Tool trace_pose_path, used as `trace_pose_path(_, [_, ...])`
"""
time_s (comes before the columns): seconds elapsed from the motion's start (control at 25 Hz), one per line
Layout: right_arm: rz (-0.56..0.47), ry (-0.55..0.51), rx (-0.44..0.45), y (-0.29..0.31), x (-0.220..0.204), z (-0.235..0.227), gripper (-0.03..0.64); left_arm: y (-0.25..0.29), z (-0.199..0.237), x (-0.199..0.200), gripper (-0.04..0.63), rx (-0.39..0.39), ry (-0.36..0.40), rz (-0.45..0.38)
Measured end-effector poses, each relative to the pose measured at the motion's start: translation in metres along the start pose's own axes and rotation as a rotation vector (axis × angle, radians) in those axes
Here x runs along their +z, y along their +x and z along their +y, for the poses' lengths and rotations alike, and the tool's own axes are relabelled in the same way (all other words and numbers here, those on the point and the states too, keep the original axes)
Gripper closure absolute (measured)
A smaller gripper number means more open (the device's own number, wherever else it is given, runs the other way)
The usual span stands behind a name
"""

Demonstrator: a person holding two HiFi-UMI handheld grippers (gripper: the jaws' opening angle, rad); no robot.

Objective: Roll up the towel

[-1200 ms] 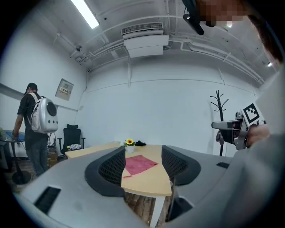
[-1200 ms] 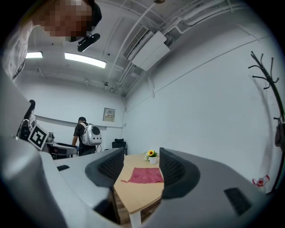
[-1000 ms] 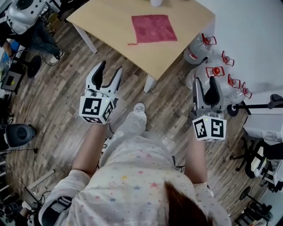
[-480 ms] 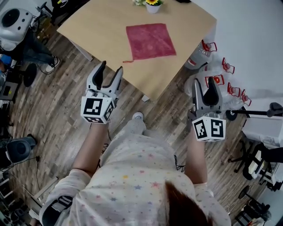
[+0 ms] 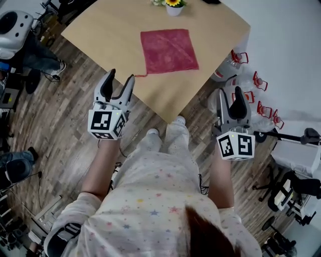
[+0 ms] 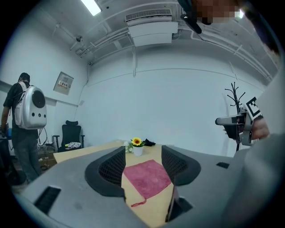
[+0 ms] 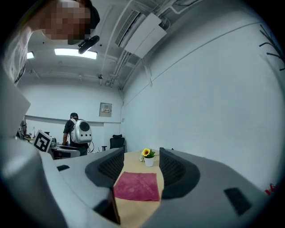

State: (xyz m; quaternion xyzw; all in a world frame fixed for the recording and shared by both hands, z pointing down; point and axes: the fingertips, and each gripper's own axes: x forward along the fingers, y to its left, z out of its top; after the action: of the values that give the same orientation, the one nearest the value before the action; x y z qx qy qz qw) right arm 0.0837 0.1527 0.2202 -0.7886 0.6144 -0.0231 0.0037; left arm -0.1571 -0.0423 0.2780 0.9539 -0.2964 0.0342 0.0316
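A dark pink towel [image 5: 168,50] lies flat and unfolded on the light wooden table [image 5: 115,30], a loose thread trailing from its near left corner. My left gripper [image 5: 119,83] is open and empty, held in the air over the table's near edge, short of the towel. Beyond the table's right corner, my right gripper [image 5: 230,99] hangs open and empty above the floor. The towel [image 6: 147,178] shows between the jaws in the left gripper view, and the towel [image 7: 137,185] also shows between the jaws in the right gripper view.
A small white pot with a sunflower [image 5: 173,5] stands at the table's far edge behind the towel. Several water bottles with red handles [image 5: 251,80] sit on the floor right of the table. A person with a backpack [image 6: 24,120] stands far left. A coat rack [image 6: 235,95] is at right.
The table and towel have come nearer and lower in the head view as the person stepped up. Both grippers stay open and empty, the left now reaching the table's edge.
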Motion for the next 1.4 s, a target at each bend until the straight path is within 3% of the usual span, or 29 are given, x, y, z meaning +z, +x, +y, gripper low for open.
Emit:
trace_pose_path(0.24, [0.003, 0.006, 0.104, 0.049, 0.003, -0.030, 0.370, 0.029, -0.001, 0.003, 0.364, 0.096, -0.005, -0.003])
trace_pose_path(0.44, [-0.002, 0.001, 0.204, 0.084, 0.009, -0.053, 0.371, 0.052, -0.012, 0.009, 0.364, 0.131, -0.035, -0.063])
trace_pose_path(0.92, [0.045, 0.030, 0.335, 0.135, -0.013, -0.080, 0.371, 0.074, -0.015, -0.011, 0.364, 0.270, -0.040, -0.001])
trace_pose_path(1.16, [0.102, 0.031, 0.325, 0.152, -0.032, -0.075, 0.371, 0.089, -0.006, -0.033, 0.364, 0.245, -0.058, 0.049])
trace_pose_path(1.4, [0.186, 0.027, 0.267, 0.169, -0.067, -0.074, 0.371, 0.108, 0.003, -0.063, 0.364, 0.162, -0.055, 0.123])
